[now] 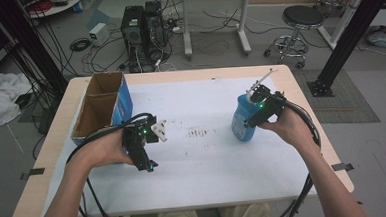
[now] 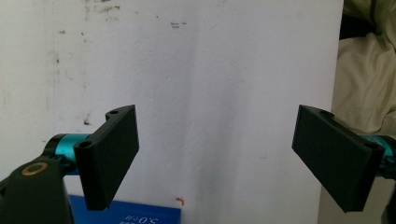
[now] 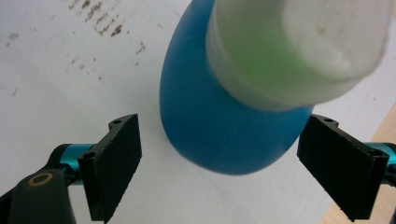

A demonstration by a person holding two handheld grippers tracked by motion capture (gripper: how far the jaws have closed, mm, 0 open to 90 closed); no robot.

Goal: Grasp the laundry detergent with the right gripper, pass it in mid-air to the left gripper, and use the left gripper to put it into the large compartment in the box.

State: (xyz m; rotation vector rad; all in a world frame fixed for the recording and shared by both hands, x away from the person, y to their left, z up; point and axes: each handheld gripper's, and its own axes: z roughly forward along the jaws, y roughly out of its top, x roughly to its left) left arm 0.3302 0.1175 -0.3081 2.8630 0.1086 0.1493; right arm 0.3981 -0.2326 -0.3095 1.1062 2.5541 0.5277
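While the blue bottle is stood upright near the table's right edge, it's flanked, untouched, by the wide-open right gripper; the left gripper is spread empty.

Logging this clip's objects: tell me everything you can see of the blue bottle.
The blue bottle is smooth, rounded, plastic-looking, with a pale translucent cap that looks greenish inside. In the high view it stands upright on the white table cover, right of centre, a label on its side. The right gripper has its open jaws either side of the body; contact cannot be told. Nothing else touches it.
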